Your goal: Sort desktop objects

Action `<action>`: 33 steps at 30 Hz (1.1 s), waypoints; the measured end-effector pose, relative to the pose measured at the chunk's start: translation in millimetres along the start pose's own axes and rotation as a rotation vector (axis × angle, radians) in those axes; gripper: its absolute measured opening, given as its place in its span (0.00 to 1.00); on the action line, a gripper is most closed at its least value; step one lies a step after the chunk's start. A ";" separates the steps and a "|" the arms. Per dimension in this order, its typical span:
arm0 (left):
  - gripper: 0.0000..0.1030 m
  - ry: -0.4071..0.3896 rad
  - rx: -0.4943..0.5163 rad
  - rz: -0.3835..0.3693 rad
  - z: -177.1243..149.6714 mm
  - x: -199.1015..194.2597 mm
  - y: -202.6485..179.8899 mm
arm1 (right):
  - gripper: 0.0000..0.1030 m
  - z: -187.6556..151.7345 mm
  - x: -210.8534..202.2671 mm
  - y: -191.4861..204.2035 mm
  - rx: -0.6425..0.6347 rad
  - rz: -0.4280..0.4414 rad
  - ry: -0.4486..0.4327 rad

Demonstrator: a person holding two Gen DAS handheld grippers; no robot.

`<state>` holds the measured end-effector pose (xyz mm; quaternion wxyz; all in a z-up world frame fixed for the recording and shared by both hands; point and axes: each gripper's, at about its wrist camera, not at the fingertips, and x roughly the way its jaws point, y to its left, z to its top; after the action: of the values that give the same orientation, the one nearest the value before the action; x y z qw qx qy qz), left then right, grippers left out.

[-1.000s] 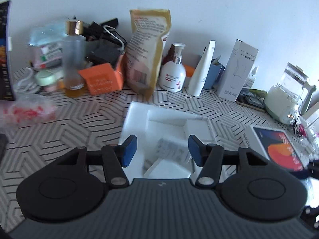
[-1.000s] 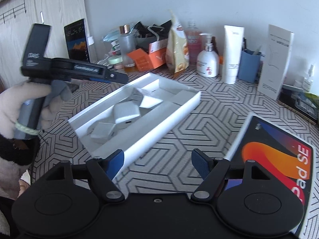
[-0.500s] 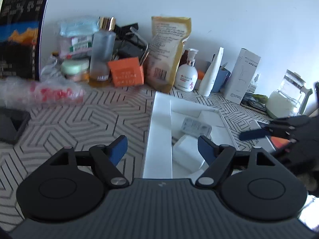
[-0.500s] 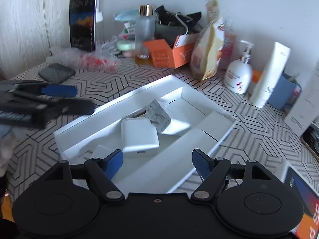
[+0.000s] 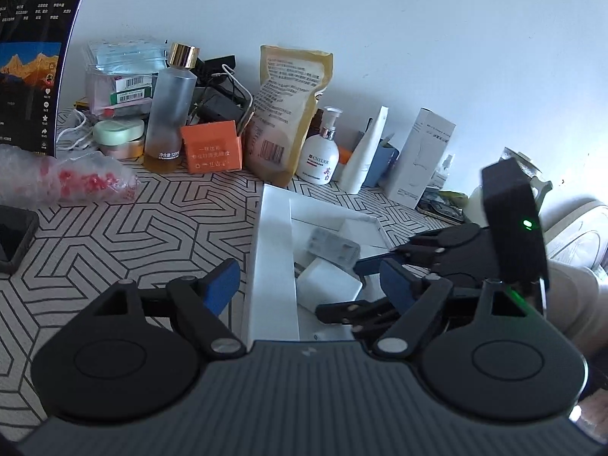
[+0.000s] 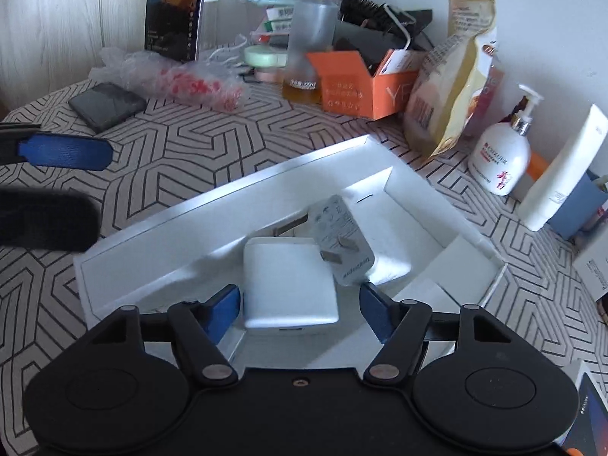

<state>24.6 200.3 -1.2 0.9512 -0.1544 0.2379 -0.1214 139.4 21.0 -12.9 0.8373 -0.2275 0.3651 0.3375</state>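
Both grippers over the shallow white cardboard tray (image 6: 159, 239) on the black-and-white patterned surface (image 5: 159, 228).

The right gripper (image 6: 300, 307) has just been narrowing its blue-padded fingers (image 6: 224, 309), which flank the white square charger block (image 6: 288, 285) in the tray without visibly pressing it; a grey plug adapter (image 6: 342, 239) leans at its 1 o'clock. The left gripper (image 5: 307, 285) has just been widening, its fingers apart astride the tray's wall, gripping nothing. At 12 o'clock the white pump bottle (image 5: 319, 159) reads "CNXUER".
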 end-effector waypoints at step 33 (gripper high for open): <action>0.84 0.076 0.056 0.028 -10.0 8.4 -52.5 | 0.72 -74.8 -95.9 -55.4 0.407 0.184 -0.139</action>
<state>18.7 146.9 5.3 0.9470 -0.1197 0.2726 -0.1206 97.2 -101.3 20.9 0.8546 0.0040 0.3864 0.3468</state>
